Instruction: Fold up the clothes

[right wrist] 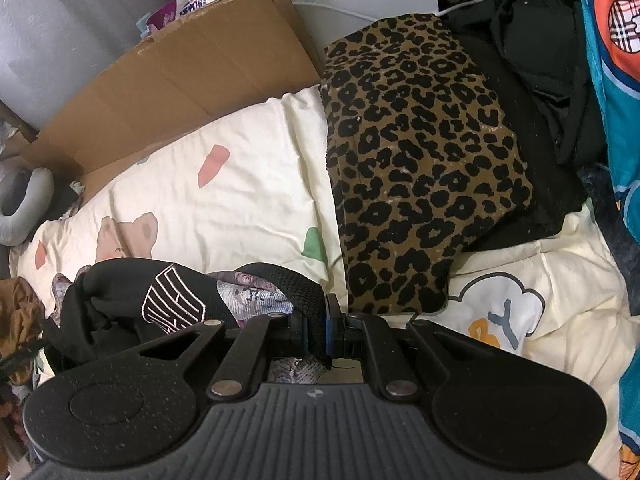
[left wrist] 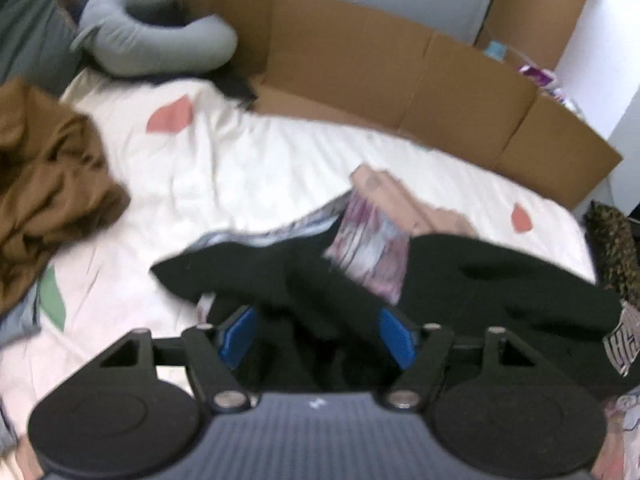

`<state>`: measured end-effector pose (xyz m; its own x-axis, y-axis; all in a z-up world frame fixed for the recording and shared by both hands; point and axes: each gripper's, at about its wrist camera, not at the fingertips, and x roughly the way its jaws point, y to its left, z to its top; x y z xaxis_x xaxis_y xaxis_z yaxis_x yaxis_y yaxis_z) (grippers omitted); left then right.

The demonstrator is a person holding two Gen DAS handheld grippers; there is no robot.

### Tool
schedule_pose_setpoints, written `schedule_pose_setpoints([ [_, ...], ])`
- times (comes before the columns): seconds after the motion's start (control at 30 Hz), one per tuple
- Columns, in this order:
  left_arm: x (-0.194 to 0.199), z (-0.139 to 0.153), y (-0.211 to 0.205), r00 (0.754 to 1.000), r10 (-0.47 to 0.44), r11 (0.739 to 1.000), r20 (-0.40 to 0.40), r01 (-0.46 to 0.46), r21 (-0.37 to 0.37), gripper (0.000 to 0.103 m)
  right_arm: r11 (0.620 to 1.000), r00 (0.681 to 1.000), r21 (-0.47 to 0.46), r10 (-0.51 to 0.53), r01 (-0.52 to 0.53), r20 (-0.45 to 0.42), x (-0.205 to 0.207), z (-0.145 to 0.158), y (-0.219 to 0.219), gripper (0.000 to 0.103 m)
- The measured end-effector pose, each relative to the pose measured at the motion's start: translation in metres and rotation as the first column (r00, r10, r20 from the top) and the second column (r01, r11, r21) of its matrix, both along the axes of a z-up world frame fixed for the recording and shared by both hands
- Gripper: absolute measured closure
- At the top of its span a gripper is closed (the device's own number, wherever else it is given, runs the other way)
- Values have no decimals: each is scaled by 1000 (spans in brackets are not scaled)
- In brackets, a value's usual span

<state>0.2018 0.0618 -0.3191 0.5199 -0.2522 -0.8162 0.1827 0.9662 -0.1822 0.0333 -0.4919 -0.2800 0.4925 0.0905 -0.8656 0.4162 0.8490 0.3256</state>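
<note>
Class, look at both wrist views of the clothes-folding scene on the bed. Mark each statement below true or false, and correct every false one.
1. The right gripper is clamped on a ribbed edge of the black garment. True.
2. The left gripper is shut on the garment. False: its jaws stand wide apart, with black fabric lying between them.
3. The leopard-print item lies on the bed, to the right of the black garment in the right wrist view. True.
4. The brown garment is folded neatly. False: it lies crumpled in a heap.
5. A cardboard sheet stands along the far side of the bed. True.
</note>
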Motion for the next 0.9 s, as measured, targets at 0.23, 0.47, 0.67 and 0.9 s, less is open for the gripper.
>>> schedule_pose_setpoints([
  [0.23, 29, -14, -25, 997, -47, 999, -63, 46, -25, 22, 1000, 1000, 11, -2, 2, -10, -2, -5, 2, 97],
  [0.47, 40, -23, -29, 990, -80, 993, -119, 69, -95, 71, 1000, 1000, 24, 2, -2, -4, -8, -5, 4, 97],
  [0.67, 30, 6, -24, 990, -79, 993, -114, 69, -92, 99, 999, 1000, 45, 14, -14, -2, -15, 2, 7, 97],
  [0.9, -6, 48, -11, 990, -71, 994, -121, 61, -88, 99, 997, 999, 60, 48, -48, 3, -21, 15, 12, 97],
])
